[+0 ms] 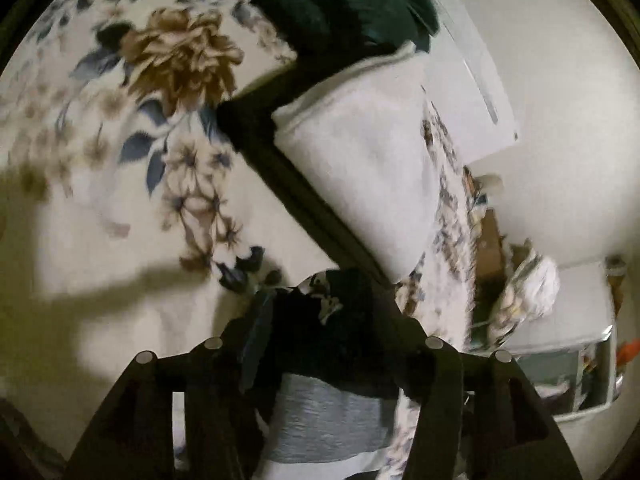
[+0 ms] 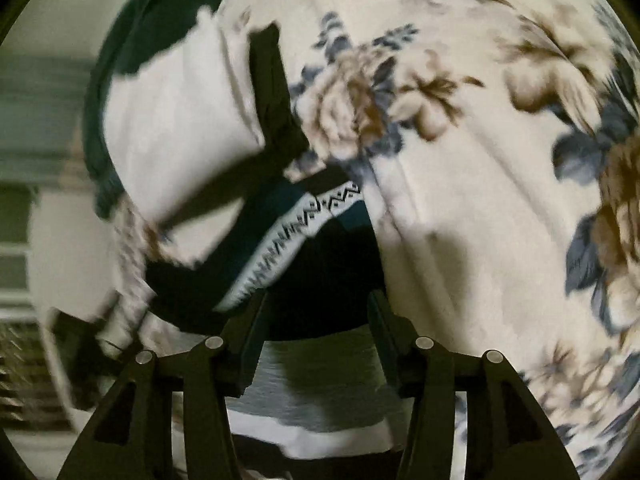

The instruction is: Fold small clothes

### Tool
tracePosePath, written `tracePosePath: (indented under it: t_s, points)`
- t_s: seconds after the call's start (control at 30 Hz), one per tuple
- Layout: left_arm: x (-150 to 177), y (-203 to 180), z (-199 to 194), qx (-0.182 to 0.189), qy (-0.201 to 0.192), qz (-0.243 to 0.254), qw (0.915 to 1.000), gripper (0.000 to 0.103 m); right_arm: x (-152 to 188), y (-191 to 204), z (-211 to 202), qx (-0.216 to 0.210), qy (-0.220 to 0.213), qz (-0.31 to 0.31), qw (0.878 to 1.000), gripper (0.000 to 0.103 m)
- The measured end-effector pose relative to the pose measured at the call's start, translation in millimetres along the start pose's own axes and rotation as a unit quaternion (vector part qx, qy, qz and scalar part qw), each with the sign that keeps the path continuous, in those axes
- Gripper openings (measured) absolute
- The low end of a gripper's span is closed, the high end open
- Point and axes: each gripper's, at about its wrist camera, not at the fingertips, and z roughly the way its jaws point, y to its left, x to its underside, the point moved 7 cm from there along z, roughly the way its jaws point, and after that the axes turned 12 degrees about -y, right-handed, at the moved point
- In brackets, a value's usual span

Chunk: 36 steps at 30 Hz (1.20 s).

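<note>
A small dark garment with a grey band and a white stripe lies between the fingers of my left gripper, which looks open around it. In the right wrist view the same dark garment, with a white patterned trim, sits between the fingers of my right gripper, whose jaws stand apart. Both grippers hover just over a floral bedspread, also in the right wrist view. Whether the pads pinch cloth is hidden.
A stack of folded clothes, white over black, with a dark green one behind, lies on the bed. The right wrist view shows it too. The bed edge, a white wall and room clutter are at right.
</note>
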Motion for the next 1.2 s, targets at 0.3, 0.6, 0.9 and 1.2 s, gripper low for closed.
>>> tracePosePath:
  t_s: [0.3, 0.6, 0.9, 1.2]
  points:
    - [29, -23, 80, -0.086, 0.071, 0.18, 0.9773, 0.052, -29, 27, 56, 0.095, -0.008, -0.106, 0.99, 0.052]
    - [-8, -2, 70, -0.072, 0.039, 0.08, 0.9934, 0.052, -59, 18, 39, 0.085, -0.039, -0.059, 0.994, 0.052]
    - [18, -12, 102, -0.059, 0.074, 0.148, 0.9845, 0.032, -31, 15, 53, 0.072, -0.006, -0.072, 0.995, 0.013]
    - [6, 11, 101, -0.059, 0.092, 0.074, 0.9913, 0.022, -53, -1, 50, 0.085, -0.028, 0.018, 0.996, 0.008]
